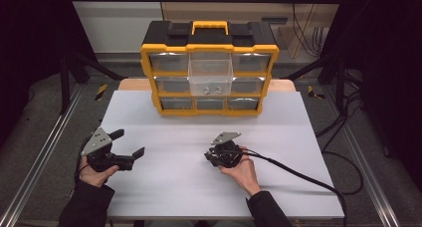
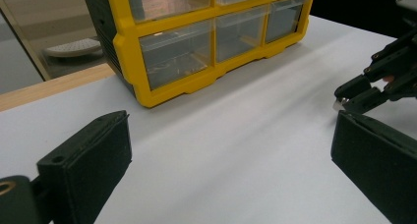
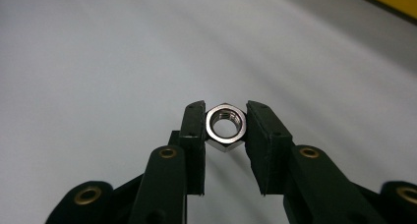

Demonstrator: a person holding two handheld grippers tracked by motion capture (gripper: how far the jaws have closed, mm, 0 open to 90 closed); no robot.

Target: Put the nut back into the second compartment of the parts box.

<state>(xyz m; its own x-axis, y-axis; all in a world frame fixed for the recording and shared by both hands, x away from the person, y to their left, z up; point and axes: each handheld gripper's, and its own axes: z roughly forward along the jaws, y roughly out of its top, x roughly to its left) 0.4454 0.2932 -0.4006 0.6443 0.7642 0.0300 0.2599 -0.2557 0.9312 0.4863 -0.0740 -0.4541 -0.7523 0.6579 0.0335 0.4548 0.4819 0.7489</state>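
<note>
A shiny steel hex nut (image 3: 225,126) sits clamped between the two black pads of my right gripper (image 3: 225,112), just above the white table sheet (image 3: 98,62). In the high view that right gripper (image 1: 211,156) is at the table's middle right, in the person's hand. In the left gripper view the right gripper (image 2: 361,94) shows at the right edge with the nut (image 2: 338,105) glinting at its tip. My left gripper (image 1: 130,142) rests at the table's left with its jaws spread wide and nothing between them (image 2: 231,121).
A yellow and black drawer organizer (image 1: 209,38) stands at the table's far edge. Its middle clear drawer (image 1: 210,75) is pulled out, with two small metal parts (image 1: 211,90) in it. A black cable (image 1: 298,174) trails right from the right gripper.
</note>
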